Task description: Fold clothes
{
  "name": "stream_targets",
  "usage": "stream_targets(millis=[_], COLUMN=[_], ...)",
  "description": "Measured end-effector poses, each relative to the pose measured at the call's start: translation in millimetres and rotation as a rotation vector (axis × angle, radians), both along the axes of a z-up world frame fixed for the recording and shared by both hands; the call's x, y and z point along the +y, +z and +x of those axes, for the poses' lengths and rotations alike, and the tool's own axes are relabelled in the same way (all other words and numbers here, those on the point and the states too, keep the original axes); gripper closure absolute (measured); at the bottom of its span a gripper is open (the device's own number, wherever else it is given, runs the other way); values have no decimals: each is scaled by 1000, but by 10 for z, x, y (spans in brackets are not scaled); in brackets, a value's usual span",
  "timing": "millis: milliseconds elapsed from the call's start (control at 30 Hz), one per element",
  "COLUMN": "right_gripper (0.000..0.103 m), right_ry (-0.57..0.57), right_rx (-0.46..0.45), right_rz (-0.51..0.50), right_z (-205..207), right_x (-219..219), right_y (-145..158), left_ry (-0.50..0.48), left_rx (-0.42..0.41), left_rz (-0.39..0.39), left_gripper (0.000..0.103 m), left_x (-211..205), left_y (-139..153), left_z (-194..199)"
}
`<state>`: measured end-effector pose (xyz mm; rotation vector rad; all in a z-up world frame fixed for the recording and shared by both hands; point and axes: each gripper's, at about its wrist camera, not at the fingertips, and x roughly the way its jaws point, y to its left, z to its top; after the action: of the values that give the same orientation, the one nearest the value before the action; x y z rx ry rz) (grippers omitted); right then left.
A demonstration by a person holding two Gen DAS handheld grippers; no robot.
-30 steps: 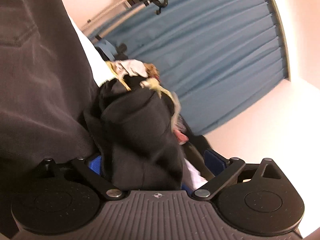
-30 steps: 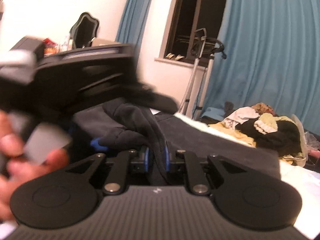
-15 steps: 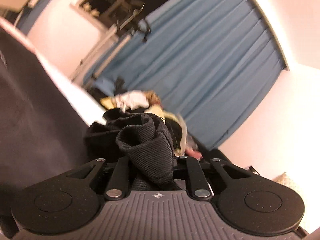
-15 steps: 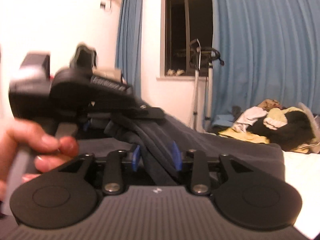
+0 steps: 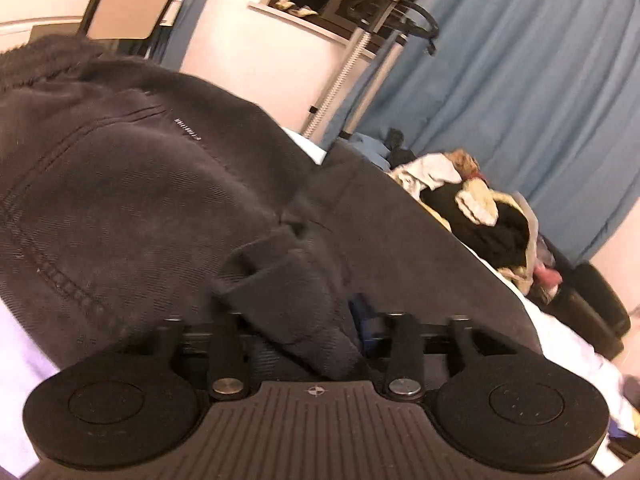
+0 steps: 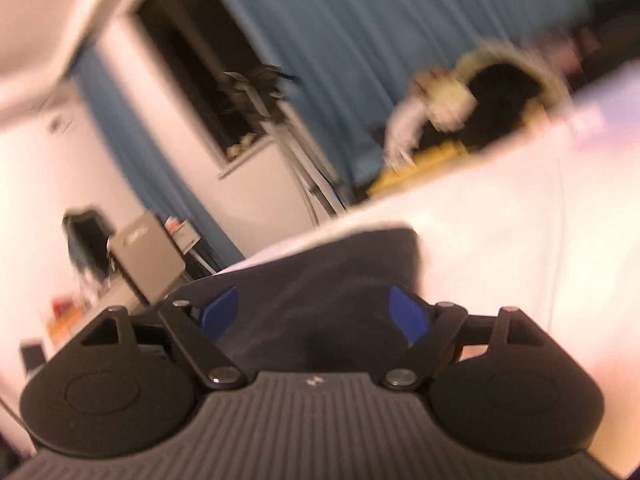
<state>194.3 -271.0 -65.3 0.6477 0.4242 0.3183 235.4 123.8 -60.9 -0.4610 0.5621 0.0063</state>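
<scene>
The dark garment (image 5: 132, 184) lay bunched on the white bed (image 6: 500, 240), well short of the clothes pile (image 5: 476, 216). With the left gripper (image 5: 308, 320) just loosening around a thick fold and the right gripper (image 6: 316, 312) just spread wide over the cloth, pinching nothing, I reckoned the fold could slump open.

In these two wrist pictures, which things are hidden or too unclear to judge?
- Left wrist: the left gripper's left finger, covered by a fold of the dark garment.
- Right wrist: the clothes pile, smeared by motion blur.
- Right wrist: the garment's near part between the right gripper's spread fingers, hidden by its body.
</scene>
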Motion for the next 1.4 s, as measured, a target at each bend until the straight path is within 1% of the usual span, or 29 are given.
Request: stream_targets(millis=[67,133,167,233,300,367,400,433,500,533,600,633,667,700,733,800,833,867,900,1000,1033,1100,1167,1267,1333,1367,1400], right_gripper=[19,19,16,11,11,11,11,11,11,11,11,11,19,28,28,26,25,25,25,21,20,14,12,11,11,13,13], right_ry=[-1,21,24,30,43,61,73,87,123,132,103,86,64,55,48,45,37,20,5,-15,-13,-10,17,107,179,178,149], right_rx=[65,110,119,133,132,122,104,82,18,1,51,84,132,147,158,158,162,160,159,164,169,182,186,74,-22,-12,38], right_rz=[56,83,115,176,219,282,330,372,406,415,412,406,386,371,360,356,341,326,314,299,283,257,243,317,400,415,403], right_z=[104,221,262,339,383,406,402,401,401,402,452,478,500,503,507,525,531,528,527,552,581,644,668,656,586,616,655], right_x=[8,78,92,112,84,57,47,35,19,14,-11,-24,-42,-61,-75,-62,-47,-27,-7,48,76,144,183,246,178,170,169], right_y=[-182,-346,-418,-550,-584,-571,-535,-492,-411,-399,-469,-510,-572,-640,-686,-648,-609,-592,-577,-543,-522,-485,-504,-329,-287,-312,-381], left_ry=[3,9,15,39,48,61,73,87,115,102,57,37,20,8,-16,-71,-85,-95,-105,-124,-125,-125,-122,-112,-106,-107,-107], left_rx=[-10,-47,-69,-124,-154,-146,-134,-133,-139,-154,-189,-182,-160,-140,-104,-22,1,19,24,56,57,61,75,88,85,82,79], left_rz=[27,52,59,15,1,70,102,109,113,121,139,148,160,170,167,155,166,183,214,274,282,293,301,311,317,322,328], left_gripper=[31,31,31,29,29,29,29,29,29,29,25,25,25,25,25,25,25,22,18,14,14,13,12,12,11,11,10], left_x=[-45,-77,-93,-48,18,-48,-59,-59,-60,-67,-84,-73,-71,-73,-75,-79,-102,-130,-173,-256,-265,-277,-285,-309,-335,-350,-365], left_y=[130,286,369,467,489,457,433,432,445,465,515,486,449,408,360,262,224,190,169,112,99,73,36,-16,-33,-50,-70], left_z=[-121,-289,-335,-419,-399,-240,-182,-175,-185,-180,-164,-149,-94,-16,64,225,261,284,287,318,320,328,355,387,392,397,403])
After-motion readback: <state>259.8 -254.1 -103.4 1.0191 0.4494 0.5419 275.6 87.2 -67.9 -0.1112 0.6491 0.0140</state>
